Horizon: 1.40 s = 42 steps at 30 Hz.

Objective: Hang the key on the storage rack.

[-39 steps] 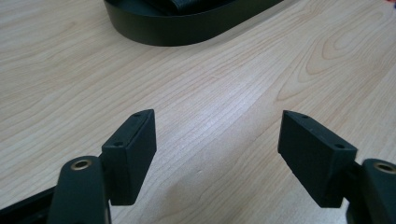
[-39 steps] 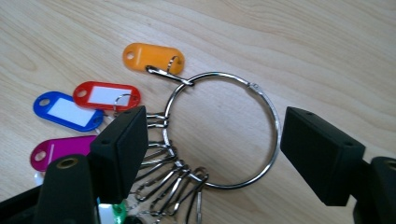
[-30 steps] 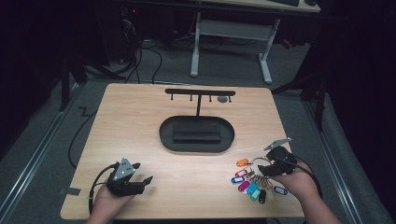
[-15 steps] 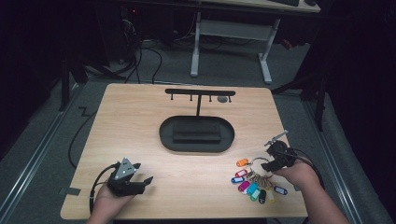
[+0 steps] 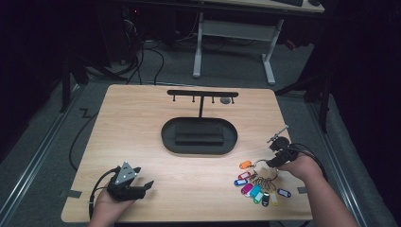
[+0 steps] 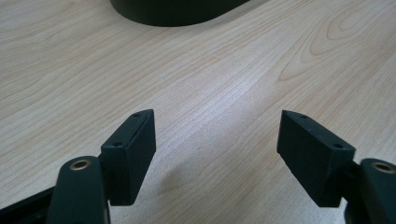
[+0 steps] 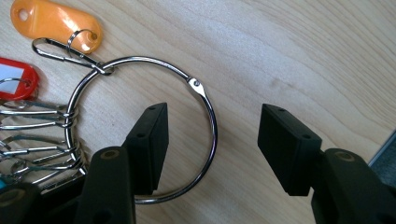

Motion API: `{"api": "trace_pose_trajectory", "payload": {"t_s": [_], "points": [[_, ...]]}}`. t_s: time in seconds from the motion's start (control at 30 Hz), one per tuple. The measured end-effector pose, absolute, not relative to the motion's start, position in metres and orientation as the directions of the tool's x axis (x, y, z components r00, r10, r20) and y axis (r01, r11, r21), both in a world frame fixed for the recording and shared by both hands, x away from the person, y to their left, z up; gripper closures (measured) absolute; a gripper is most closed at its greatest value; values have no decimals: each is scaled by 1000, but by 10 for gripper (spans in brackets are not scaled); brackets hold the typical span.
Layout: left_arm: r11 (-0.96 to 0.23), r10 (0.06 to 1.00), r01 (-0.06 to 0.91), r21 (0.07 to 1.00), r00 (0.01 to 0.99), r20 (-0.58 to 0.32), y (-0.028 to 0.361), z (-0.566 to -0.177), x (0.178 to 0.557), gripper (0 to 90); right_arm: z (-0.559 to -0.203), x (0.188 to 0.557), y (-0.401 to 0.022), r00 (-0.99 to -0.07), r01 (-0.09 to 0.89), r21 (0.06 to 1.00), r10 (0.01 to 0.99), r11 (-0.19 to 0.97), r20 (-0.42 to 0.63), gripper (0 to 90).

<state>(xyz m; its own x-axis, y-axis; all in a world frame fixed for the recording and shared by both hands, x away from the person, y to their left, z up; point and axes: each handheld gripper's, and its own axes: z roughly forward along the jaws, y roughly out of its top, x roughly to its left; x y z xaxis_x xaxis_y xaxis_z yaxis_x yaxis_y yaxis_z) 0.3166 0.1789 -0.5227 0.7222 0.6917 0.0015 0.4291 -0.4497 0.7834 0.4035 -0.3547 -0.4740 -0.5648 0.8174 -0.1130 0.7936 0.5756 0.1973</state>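
Note:
A large metal key ring point(image 7: 140, 58) lies flat on the wooden table point(image 5: 142, 142), carrying several coloured tags point(image 5: 257, 184), among them an orange tag point(image 7: 56, 23) and a red one point(image 7: 14, 79). My right gripper point(image 7: 215, 123) straddles the ring's wire, with one jaw inside the ring and the other outside. Its jaws have just been closing, and neither pad touches the wire. In the high view this right gripper point(image 5: 269, 163) sits at the ring's right edge. My left gripper point(image 5: 144, 185) rests open near the table's front left, nothing between its fingers point(image 6: 135, 144).
A black stand with an oval base point(image 5: 198, 135) and a hooked T-bar point(image 5: 202, 93) occupies the table's middle and back. The base's edge point(image 6: 177, 9) lies ahead of the left gripper. The table's right edge point(image 5: 302, 156) is close to the right hand.
The right gripper has slid a little across the table onto the key ring, and its jaws stand narrower. The left gripper has stayed where it was.

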Motion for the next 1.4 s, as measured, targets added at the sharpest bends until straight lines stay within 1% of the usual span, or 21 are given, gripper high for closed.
{"api": "trace_pose_trajectory", "payload": {"t_s": [0.17,0.2,0.23,0.33,0.43,0.47,0.53,0.6,0.63,0.67,0.73,0.83,0.87,0.9,1.13,1.23,1.27,1.3,1.4], "points": [[-451,693,430,782,721,4,179,-523,316,288,-480,411,-354,-589,784,167,802,597,-100,443],[-452,693,430,781,720,5,180,-523,316,288,-481,412,-353,-596,780,163,797,604,-100,449],[-452,694,432,781,720,4,180,-523,316,288,-482,415,-353,-610,771,166,788,615,-85,484],[-452,693,431,781,721,4,180,-524,317,289,-485,418,-353,-620,765,159,781,624,-77,485],[-456,691,434,777,723,1,179,-524,317,289,-488,424,-353,-649,750,141,760,646,-33,561],[-457,690,434,777,724,1,180,-525,318,289,-488,424,-353,-652,750,130,758,648,-19,599],[-456,688,434,777,725,-1,180,-525,318,289,-487,424,-353,-669,738,109,743,666,-14,605],[-454,689,435,778,725,-3,179,-525,318,290,-487,424,-353,-661,747,93,750,659,-7,608],[-458,686,434,776,728,-3,179,-525,318,290,-487,424,-354,-664,745,87,748,662,-9,623],[-461,684,435,774,729,-2,179,-525,318,290,-487,424,-354,-664,745,76,748,662,-11,659],[-461,684,435,774,730,-3,179,-525,318,290,-486,425,-352,-676,736,50,737,675,-9,794],[-459,682,426,780,731,2,179,-524,317,290,-486,427,-349,-684,729,24,729,684,0,855],[-459,682,426,780,731,2,179,-524,317,290,-486,429,-349,-708,706,21,706,708,-4,863],[-456,683,425,782,730,1,179,-523,317,290,-486,428,-346,-690,724,13,724,690,-3,867],[-455,680,424,783,733,-2,179,-523,317,291,-483,424,-338,-699,715,-20,714,699,-31,874],[-460,675,420,783,738,1,177,-523,316,291,-466,420,-335,-700,713,4,713,701,-32,875],[-460,675,420,783,738,1,177,-523,316,291,-466,420,-335,-700,713,4,713,701,-32,875],[-460,674,419,783,739,1,177,-523,316,291,-451,416,-332,-700,713,15,713,701,-43,875],[-460,672,417,784,741,0,177,-523,316,292,-430,407,-328,-682,726,74,730,683,-43,876]]}}
